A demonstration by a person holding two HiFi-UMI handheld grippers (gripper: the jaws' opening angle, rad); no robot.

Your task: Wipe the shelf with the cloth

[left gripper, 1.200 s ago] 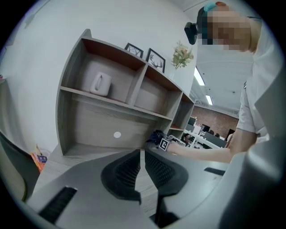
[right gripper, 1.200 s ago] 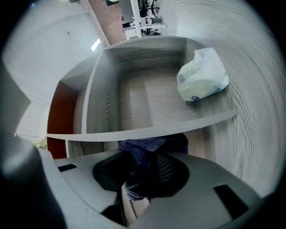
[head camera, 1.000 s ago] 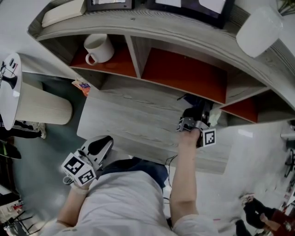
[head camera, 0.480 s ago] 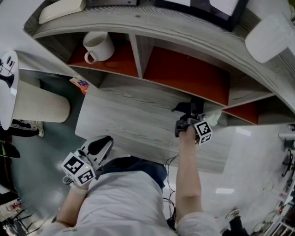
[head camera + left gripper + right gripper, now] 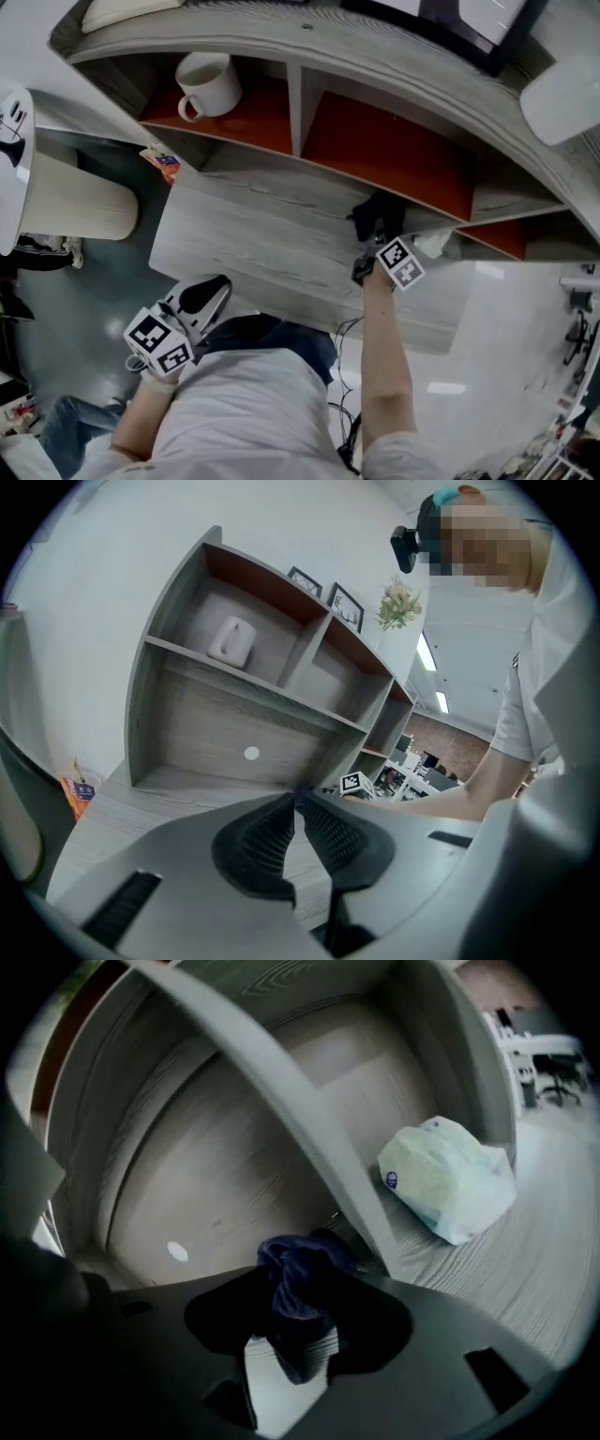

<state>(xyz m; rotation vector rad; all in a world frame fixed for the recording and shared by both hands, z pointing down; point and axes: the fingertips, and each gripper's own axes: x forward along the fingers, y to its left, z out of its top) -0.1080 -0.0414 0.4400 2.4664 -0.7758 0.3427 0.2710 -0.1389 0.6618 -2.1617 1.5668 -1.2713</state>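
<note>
The dark blue cloth (image 5: 300,1283) lies bunched between the jaws of my right gripper (image 5: 300,1309). The jaws are opening and a strip of light surface shows beside the cloth, so the pads no longer squeeze it. In the head view the right gripper (image 5: 378,230) reaches over the grey wood shelf (image 5: 253,234) to the edge of its lower compartment, with the cloth (image 5: 377,212) at its tip. My left gripper (image 5: 206,295) hangs low beside my body, off the shelf. Its jaws stand together with nothing between them (image 5: 298,803).
A white mug (image 5: 208,84) stands in the upper left compartment. A crumpled white plastic bag (image 5: 450,1180) lies right of the shelf's upright divider, close to the right gripper. An orange packet (image 5: 161,164) lies at the shelf's left end. Picture frames stand on top.
My right gripper has moved farther in toward the shelf's lower compartment, carrying the cloth with it. The left gripper has stayed where it was.
</note>
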